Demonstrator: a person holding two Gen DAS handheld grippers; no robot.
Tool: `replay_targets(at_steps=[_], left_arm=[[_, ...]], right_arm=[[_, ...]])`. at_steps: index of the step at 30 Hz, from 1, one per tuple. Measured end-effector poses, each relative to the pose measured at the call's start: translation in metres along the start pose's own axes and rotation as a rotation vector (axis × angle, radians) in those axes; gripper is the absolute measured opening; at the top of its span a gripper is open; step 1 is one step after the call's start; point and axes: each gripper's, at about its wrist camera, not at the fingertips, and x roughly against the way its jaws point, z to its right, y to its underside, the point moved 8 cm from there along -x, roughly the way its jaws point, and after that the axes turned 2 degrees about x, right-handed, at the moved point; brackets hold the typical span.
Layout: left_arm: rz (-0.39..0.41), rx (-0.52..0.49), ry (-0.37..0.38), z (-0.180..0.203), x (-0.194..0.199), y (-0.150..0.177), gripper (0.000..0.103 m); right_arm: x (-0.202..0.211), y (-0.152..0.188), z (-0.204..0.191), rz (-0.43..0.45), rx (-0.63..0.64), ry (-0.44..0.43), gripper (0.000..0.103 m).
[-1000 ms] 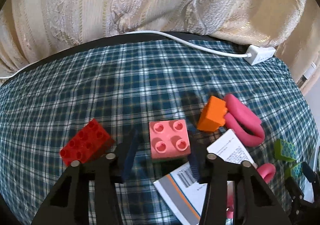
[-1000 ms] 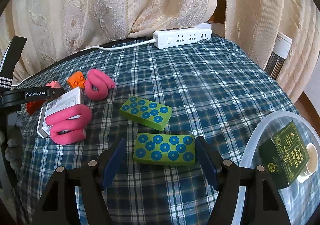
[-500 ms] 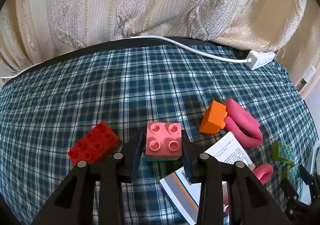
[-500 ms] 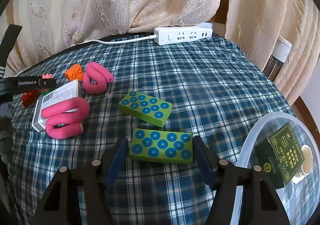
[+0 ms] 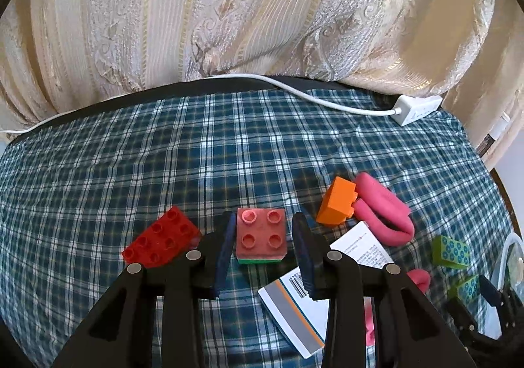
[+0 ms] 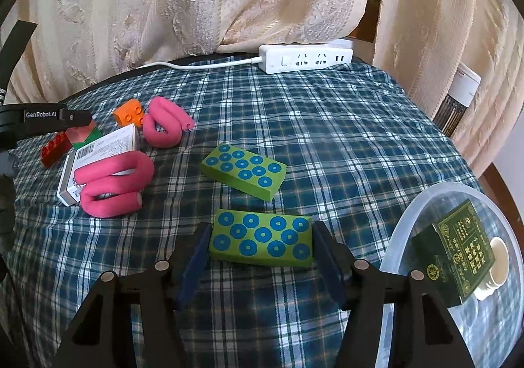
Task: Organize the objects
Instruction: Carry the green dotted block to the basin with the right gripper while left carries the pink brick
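A pink four-stud brick point(image 5: 260, 237) with a green layer under it sits on the checked cloth, and my left gripper point(image 5: 262, 217) is shut on its two sides. The same brick point(image 6: 82, 135) shows in the right wrist view under the left gripper's finger. A green foam block with blue dots point(image 6: 262, 238) lies flat near the front. My right gripper point(image 6: 261, 227) has this block between its jaws, which are closing, and both pads touch the block's short ends.
A red brick point(image 5: 162, 238), an orange brick point(image 5: 337, 206), pink foam rolls point(image 5: 383, 214) and a white carton point(image 5: 327, 289) lie around the pink brick. A second green dotted block point(image 6: 244, 171) lies behind the first. A clear tub point(image 6: 402, 220) holds a dark green box point(image 6: 458, 250). Power strip point(image 6: 304, 58) at the back.
Both pairs of jaws have narrowed. The left pair came in onto the pink brick, and the right pair came in onto the ends of the green dotted block. Neither hand shifted much.
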Motion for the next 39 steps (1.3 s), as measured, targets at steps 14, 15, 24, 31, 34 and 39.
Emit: replay_targets(at_steps=[14,15,24,31,34,39], left_arm=[[0.044,-0.069,0.078,0.032,0.029,0.000,0.037],[0.047,-0.074,0.083,0.034,0.031,0.000,0.037],[0.070,-0.091,0.114,0.036,0.042,-0.005,0.037],[-0.002,0.011,0.164,0.007,0.020,-0.008,0.038],[-0.039,0.035,0.181,0.003,0.010,-0.005,0.041],[-0.047,0.032,0.176,0.004,0.006,-0.003,0.059]], right_arm=[[0.057,-0.005,-0.003,0.102,-0.025,-0.049,0.065],[0.059,-0.004,-0.001,0.104,-0.031,-0.048,0.065],[0.084,0.014,0.042,0.119,-0.127,0.014,0.065],[0.090,0.032,0.080,0.097,-0.231,0.058,0.065],[0.091,0.040,0.092,0.085,-0.263,0.071,0.065],[0.093,0.052,0.102,0.068,-0.290,0.093,0.065]])
